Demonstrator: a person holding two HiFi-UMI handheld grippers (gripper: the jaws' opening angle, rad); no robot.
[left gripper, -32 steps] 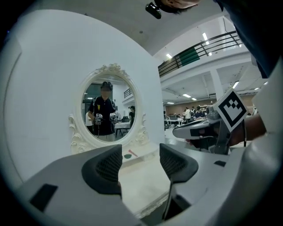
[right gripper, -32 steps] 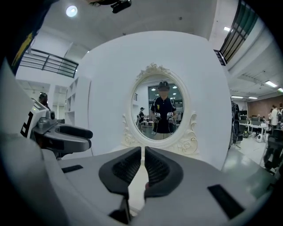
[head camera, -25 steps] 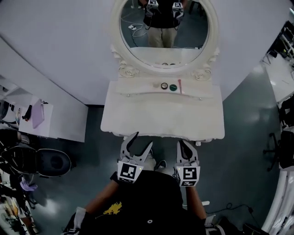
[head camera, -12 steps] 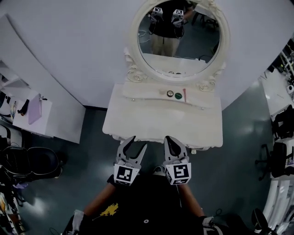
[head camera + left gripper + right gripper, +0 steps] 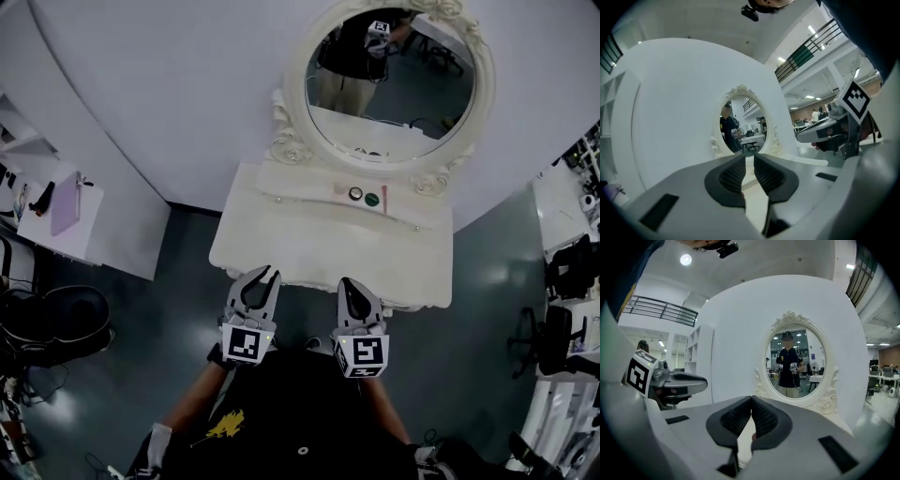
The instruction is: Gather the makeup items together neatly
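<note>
The left gripper point(image 5: 258, 277) and right gripper point(image 5: 351, 283) hover at lower middle, just off the near edge of the white dressing table point(image 5: 319, 246). The left jaws have just been closing to a narrow slit, with nothing between them. The right jaws are pressed together, empty. The makeup items point(image 5: 372, 199), two small round pots point(image 5: 355, 194) and perhaps a red stick point(image 5: 384, 197), lie in a row beneath the mirror point(image 5: 394, 80), upper middle.

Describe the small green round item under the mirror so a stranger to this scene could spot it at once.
Find the white dressing table with the oval mirror. On the narrow shelf under the mirror lies a row of small items. The green pot is the only green disc, between a pale-centred round pot and a thin red stick.
</note>
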